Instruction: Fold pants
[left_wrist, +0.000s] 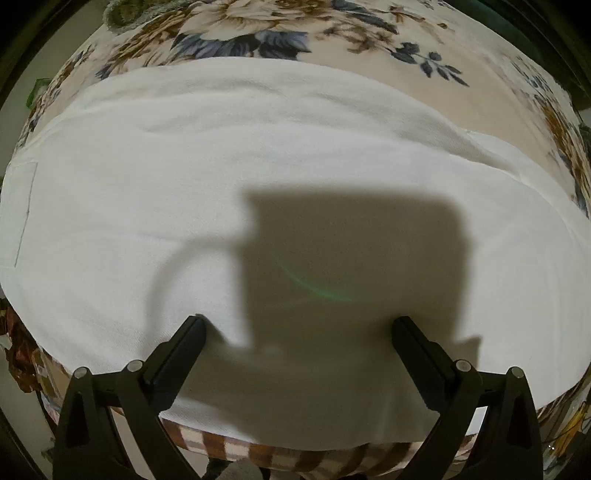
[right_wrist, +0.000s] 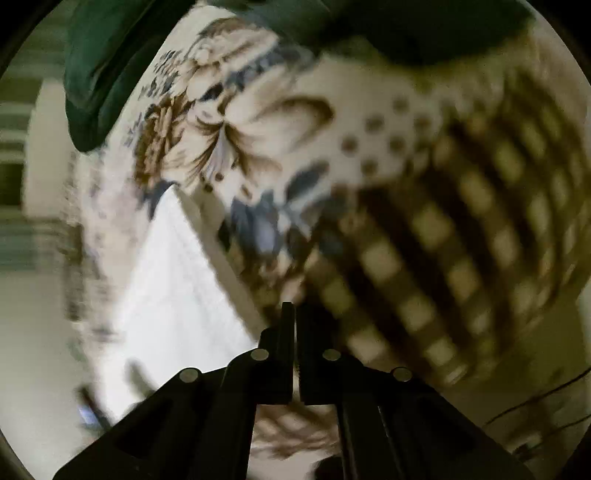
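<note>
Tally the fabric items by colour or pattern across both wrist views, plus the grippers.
White pants: 1
Floral blanket: 1
Brown checked cloth: 1
Dark green fabric: 1
Grippers: 2, the left gripper open over the pants and the right gripper shut
Total: 6

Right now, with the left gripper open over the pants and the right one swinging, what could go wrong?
1. The left gripper is wide open over flat white pants; closing there may pinch the flowered blanket underneath too.
2. The right wrist view is blurred, and the right gripper is shut with nothing visibly in it, so it may miss the pants.
3. The near edge of the pants lies close to the bed's edge and could slide off.
</note>
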